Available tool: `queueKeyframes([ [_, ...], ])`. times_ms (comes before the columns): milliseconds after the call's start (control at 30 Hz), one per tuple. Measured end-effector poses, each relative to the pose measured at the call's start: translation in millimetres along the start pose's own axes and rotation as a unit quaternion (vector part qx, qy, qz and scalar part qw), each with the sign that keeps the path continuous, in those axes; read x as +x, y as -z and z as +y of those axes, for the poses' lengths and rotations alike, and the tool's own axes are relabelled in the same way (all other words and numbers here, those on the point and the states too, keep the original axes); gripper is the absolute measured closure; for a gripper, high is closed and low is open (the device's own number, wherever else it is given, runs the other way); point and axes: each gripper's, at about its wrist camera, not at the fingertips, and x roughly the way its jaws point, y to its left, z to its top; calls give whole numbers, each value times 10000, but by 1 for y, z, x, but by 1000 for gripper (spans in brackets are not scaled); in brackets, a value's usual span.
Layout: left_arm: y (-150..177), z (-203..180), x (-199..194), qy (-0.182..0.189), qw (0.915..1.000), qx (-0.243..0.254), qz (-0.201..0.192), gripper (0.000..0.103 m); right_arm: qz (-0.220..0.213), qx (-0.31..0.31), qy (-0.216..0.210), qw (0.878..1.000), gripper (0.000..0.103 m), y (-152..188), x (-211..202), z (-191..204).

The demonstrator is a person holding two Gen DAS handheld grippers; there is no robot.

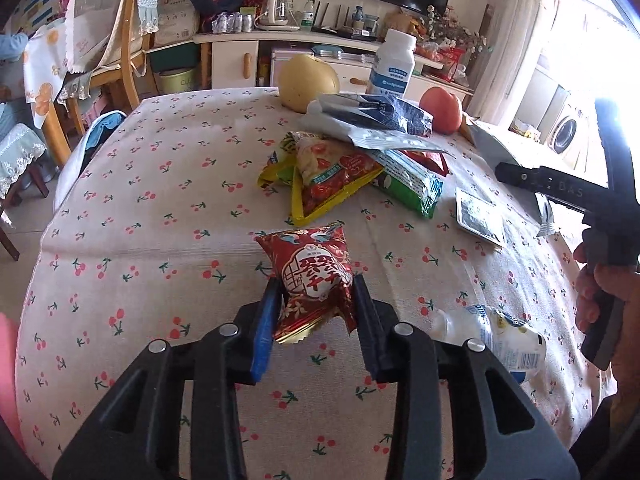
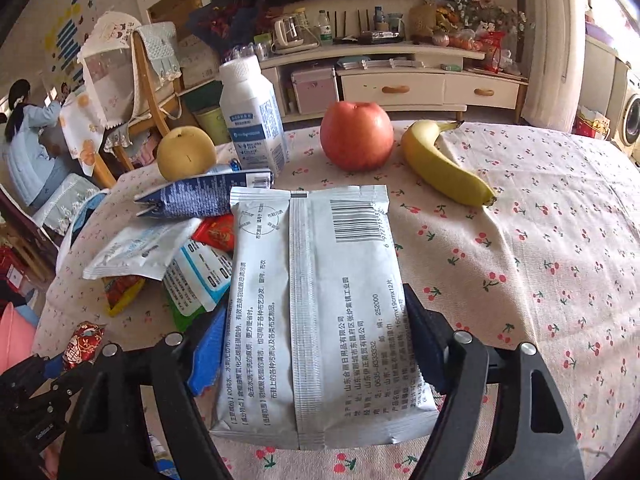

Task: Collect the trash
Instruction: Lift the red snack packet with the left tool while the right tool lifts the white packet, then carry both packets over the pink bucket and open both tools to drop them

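My left gripper (image 1: 314, 300) is shut on a small red snack packet (image 1: 314, 276) and holds it just above the cherry-print tablecloth (image 1: 160, 208). The packet also shows in the right wrist view (image 2: 82, 346). My right gripper (image 2: 316, 332) is shut on a large white wipes pack (image 2: 316, 300), printed back side up. A heap of wrappers (image 1: 352, 160) lies in the middle of the table, also seen in the right wrist view (image 2: 176, 240). A crushed white bottle (image 1: 500, 340) lies at the near right and a flat dark sachet (image 1: 478, 216) beside it.
A yellow pear (image 2: 186, 154), a milk bottle (image 2: 252, 116), a red apple (image 2: 356, 136) and a banana (image 2: 444, 164) stand at the table's far side. A wooden chair (image 1: 120, 52) stands beyond the far left corner. A person (image 2: 28, 144) sits at the far left.
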Motion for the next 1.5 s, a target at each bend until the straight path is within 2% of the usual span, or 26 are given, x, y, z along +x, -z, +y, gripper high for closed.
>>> queueKeyframes([
  [233,6,27,-31,-213,9986,-384,-287,65,-254,234,-338,9988,26,3,-38,17],
  [433,8,62,-67,-590,9917,-913,-681,65,-209,-34,-735,9971,26,9,-52,68],
  [567,11,96,-95,-927,9815,-1369,-963,65,-174,-306,-1070,9936,26,14,-58,114],
  [800,23,154,-140,-1631,9574,-2045,-1221,65,3,-977,-1671,9811,26,32,-67,217],
  [867,27,170,-154,-1881,9480,-2201,-1324,65,58,-1144,-1874,9756,26,38,-68,248],
  [1000,39,208,-179,-2301,9231,-2715,-1460,65,136,-1497,-2280,9620,26,49,-73,315],
  [1067,47,229,-189,-2530,9074,-3017,-1471,65,172,-1678,-2467,9543,26,53,-76,348],
  [1200,67,274,-206,-2854,8704,-3726,-1486,65,244,-2082,-2763,9379,25,65,-79,413],
  [1300,81,299,-211,-2922,8492,-4166,-1411,65,332,-2307,-2899,9282,25,74,-77,455],
  [1433,98,317,-217,-3025,8284,-4520,-1342,65,507,-2505,-3008,9188,25,90,-68,496],
  [1500,104,327,-219,-3132,8158,-4694,-1267,65,632,-2490,-3118,9147,24,96,-61,505],
])
